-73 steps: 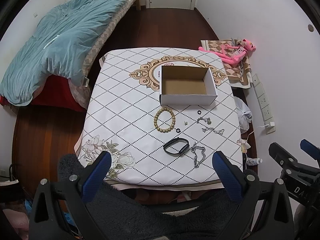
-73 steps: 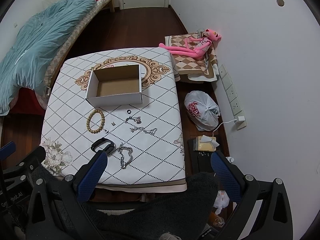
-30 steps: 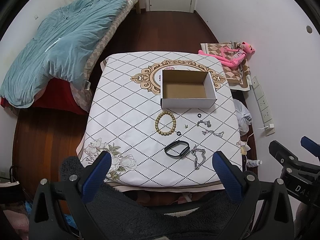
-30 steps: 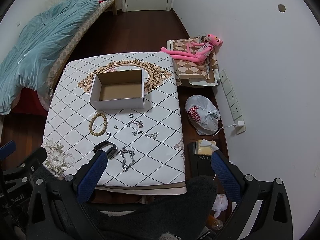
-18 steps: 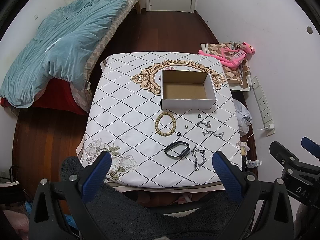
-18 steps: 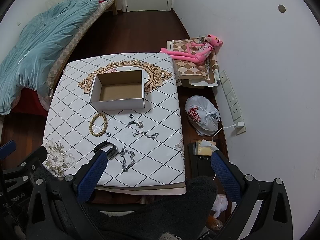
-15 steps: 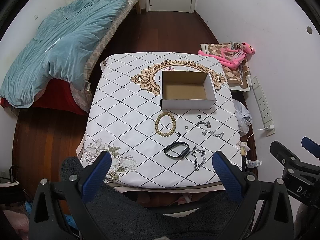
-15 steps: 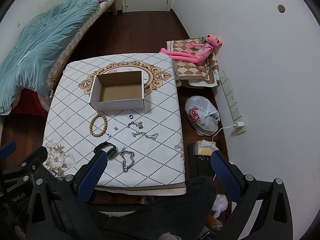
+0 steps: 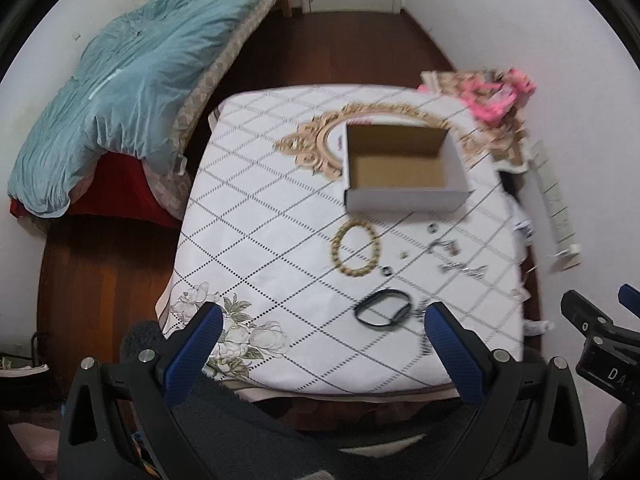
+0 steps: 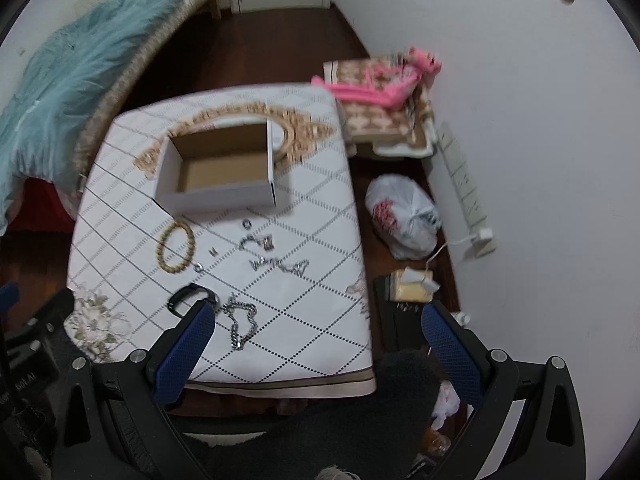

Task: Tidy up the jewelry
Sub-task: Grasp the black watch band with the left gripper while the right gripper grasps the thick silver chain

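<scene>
An empty open cardboard box (image 9: pixel 400 168) (image 10: pixel 220 172) stands on the white diamond-pattern table (image 9: pixel 260 240) (image 10: pixel 312 304). In front of it lie a wooden bead bracelet (image 9: pixel 355 249) (image 10: pixel 176 249), a black band (image 9: pixel 383 307) (image 10: pixel 188 296), a thick silver chain (image 10: pixel 240 322), thinner silver chains (image 9: pixel 460 266) (image 10: pixel 280 264) and small rings (image 9: pixel 433 229) (image 10: pixel 247 223). My left gripper (image 9: pixel 320 328) is open and empty above the table's near edge. My right gripper (image 10: pixel 318 328) is open and empty above the near right corner.
A bed with a blue quilt (image 9: pixel 120 92) stands to the left. A pink plush toy (image 10: pixel 384 80) lies on a low stool by the wall on the right. A plastic bag (image 10: pixel 404 216) and a power strip (image 10: pixel 464 188) are on the floor at the right.
Both grippers have moved closer to the table and lower, so the box and jewelry look larger. The views are blurred by motion. Nothing on the table has moved.
</scene>
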The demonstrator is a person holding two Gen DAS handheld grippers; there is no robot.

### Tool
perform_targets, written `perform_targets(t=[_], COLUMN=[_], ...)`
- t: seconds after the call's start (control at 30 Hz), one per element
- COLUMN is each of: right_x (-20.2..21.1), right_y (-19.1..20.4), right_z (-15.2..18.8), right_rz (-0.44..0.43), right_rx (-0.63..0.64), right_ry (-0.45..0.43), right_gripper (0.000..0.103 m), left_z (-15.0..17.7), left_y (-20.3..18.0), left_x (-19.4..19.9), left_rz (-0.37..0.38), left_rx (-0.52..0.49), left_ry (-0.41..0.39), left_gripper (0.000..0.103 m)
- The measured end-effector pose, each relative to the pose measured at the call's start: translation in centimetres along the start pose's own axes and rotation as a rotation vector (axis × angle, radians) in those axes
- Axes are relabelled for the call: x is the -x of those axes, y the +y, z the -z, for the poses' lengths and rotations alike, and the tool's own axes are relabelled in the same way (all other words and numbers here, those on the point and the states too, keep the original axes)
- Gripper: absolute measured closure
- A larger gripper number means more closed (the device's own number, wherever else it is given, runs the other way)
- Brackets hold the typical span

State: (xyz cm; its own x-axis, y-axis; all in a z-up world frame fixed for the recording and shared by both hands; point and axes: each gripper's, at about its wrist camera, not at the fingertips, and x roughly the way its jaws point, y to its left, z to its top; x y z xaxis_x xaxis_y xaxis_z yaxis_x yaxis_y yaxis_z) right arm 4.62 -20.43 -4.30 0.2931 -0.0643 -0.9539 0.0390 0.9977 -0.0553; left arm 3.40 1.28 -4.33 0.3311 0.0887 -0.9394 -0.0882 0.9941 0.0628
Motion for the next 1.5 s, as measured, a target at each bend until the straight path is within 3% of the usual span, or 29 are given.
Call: perform_targets(t=[0.27,0.5,0.6,0.77,0.9,1.0,1.03,1.07,1.1,1.23,1.33,1.37,1.43,1.5], right_x=[-10.1,-15.4,-17.1,-19.6,-19.7,-18.9,-18.6,-18.4,-18.3,-18.4,-18.6,-18.6,-18.7,-18.6], right_y=[2.3,4.0,4.4,5.1,6.5,7.2,7.1,6.9,6.8,4.2,3.0,2.6,2.0,1.9], right_z=[0.8,2.2,2.8,4.1,4.7,5.4,5.6,5.7,5.8,5.8,5.5,5.4,4.8,4.7], right_rz=[-0.032,-0.070,-0.100,-0.153,-0.102,-0.084,-0.083,-0.081,-0.072,-0.045,-0.049,-0.062,-0.081,-0.091], right_rx=[0.020,0.015,-0.001,-0.023,0.038,0.088,0.096,0.099,0.097,0.048,0.011,0.002,-0.006,-0.005], right_ry=[0.154,0.231,0.265,0.299,0.265,0.211,0.192,0.186,0.190,0.190,0.203,0.211,0.230,0.243], right_gripper=[0.000,0.001,0.007,0.027,0.032,0.049,0.066,0.093,0.099,0.099,0.099,0.099,0.099,0.098], left_z=[0.6,0.9,1.0,1.5,1.8,1.8,1.9,2.0,2.2,2.5,2.7,2.8,2.7,2.4], left_y=[-0.3,0.0,0.2,0.3,0.3,0.2,0.0,-0.1,-0.2,-0.5,-0.7,-0.7,-0.8,-0.8], left_x=[-7.5,-11.5,-13.0,-14.4,-15.4,-16.1,-16.5,-16.7,-17.1,-18.6,-19.6,-20.0,-20.0,-20.1], left_rz=[-0.056,-0.073,-0.074,-0.072,-0.062,-0.043,-0.034,-0.026,-0.011,0.081,0.142,0.160,0.168,0.170], left_rx=[-0.059,-0.047,-0.031,-0.021,-0.017,-0.021,-0.027,-0.029,-0.031,-0.028,-0.017,-0.011,-0.010,-0.023], left_ry=[0.126,0.173,0.198,0.219,0.239,0.244,0.248,0.256,0.266,0.303,0.323,0.336,0.314,0.289], left_gripper=[0.000,0.000,0.000,0.000,0.001,0.001,0.001,0.001,0.001,0.001,0.013,0.024,0.029,0.045])
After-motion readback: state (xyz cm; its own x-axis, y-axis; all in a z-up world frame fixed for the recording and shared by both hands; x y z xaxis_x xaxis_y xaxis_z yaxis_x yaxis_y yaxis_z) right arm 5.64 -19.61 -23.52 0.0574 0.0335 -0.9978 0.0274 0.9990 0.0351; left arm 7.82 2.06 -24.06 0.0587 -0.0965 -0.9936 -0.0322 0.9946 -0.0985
